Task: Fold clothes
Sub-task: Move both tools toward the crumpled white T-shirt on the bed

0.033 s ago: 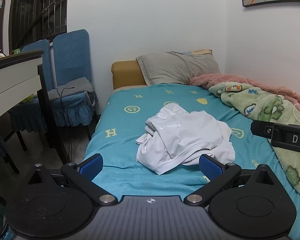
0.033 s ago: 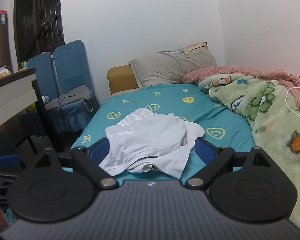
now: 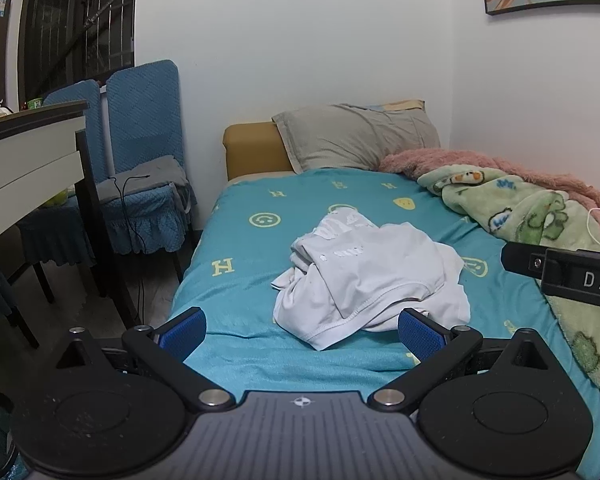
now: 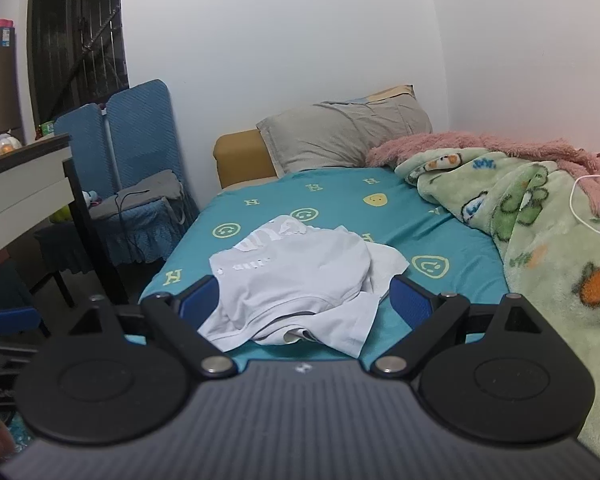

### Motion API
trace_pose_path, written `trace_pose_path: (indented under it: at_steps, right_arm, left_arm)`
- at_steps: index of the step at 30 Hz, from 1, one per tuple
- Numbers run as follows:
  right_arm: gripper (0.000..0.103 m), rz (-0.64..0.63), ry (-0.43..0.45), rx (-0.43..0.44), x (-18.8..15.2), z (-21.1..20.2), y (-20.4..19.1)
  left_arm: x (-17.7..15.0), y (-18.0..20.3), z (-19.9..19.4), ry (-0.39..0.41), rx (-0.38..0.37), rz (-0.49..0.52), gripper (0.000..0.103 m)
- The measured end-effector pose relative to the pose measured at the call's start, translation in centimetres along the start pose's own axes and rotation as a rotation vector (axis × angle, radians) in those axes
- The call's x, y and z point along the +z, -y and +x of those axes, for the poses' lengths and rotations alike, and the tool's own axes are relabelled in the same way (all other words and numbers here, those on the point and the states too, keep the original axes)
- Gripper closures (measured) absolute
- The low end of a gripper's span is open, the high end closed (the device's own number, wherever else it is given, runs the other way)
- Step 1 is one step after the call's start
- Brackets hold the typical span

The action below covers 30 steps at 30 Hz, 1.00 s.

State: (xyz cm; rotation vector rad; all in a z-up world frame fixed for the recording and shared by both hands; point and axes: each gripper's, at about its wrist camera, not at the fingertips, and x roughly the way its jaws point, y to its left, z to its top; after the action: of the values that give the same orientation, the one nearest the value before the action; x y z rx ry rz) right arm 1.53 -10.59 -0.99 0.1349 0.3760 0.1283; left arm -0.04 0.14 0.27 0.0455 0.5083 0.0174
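Right now my left gripper (image 3: 302, 334) is spread wide and holds nothing, its blue pads (image 3: 182, 330) hanging short of the crumpled white shirt (image 3: 370, 276) on the teal bedsheet (image 3: 256, 336). My right gripper (image 4: 306, 300) is equally wide and empty, its fingers framing the shirt's near edge without touching it.

A home bedroom: a bed (image 3: 240, 280) in a teal smiley-print sheet, a grey pillow (image 3: 352, 136) at its head, plush blankets (image 3: 540, 208) (one pink, one green) and cloth-covered chairs (image 3: 140, 128) beside a desk (image 3: 24, 152).
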Motion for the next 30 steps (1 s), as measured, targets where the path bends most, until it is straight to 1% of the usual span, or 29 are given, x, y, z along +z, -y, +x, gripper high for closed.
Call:
trace_pose_path:
  at_steps: [4, 12, 21, 26, 30]
  right_arm:
    - [0.01, 0.008, -0.002, 0.008, 0.0, -0.1, -0.4]
    - [0.01, 0.003, 0.008, 0.019, -0.2, 0.0, 0.5]
    - [0.01, 0.0, -0.007, 0.008, 0.0, -0.2, 0.0]
    - [0.01, -0.021, -0.006, -0.021, 0.5, -0.6, -0.8]
    - [0.01, -0.032, 0.011, -0.043, 0.9, -1.5, -1.8]
  left_arm:
    - [0.6, -0.4, -0.4, -0.002, 0.0, -0.001, 0.0]
    - [1.7, -1.3, -1.3, -0.005, 0.0, -0.004, 0.0]
    - [3.1, -1.8, -1.9, -0.009, -0.009, -0.003, 0.0]
    - [2.8, -1.4, -2.2, 0.011, -0.024, -0.018, 0.0]
    - [3.1, -1.4, -3.2, 0.051, -0.036, -0.029, 0.0]
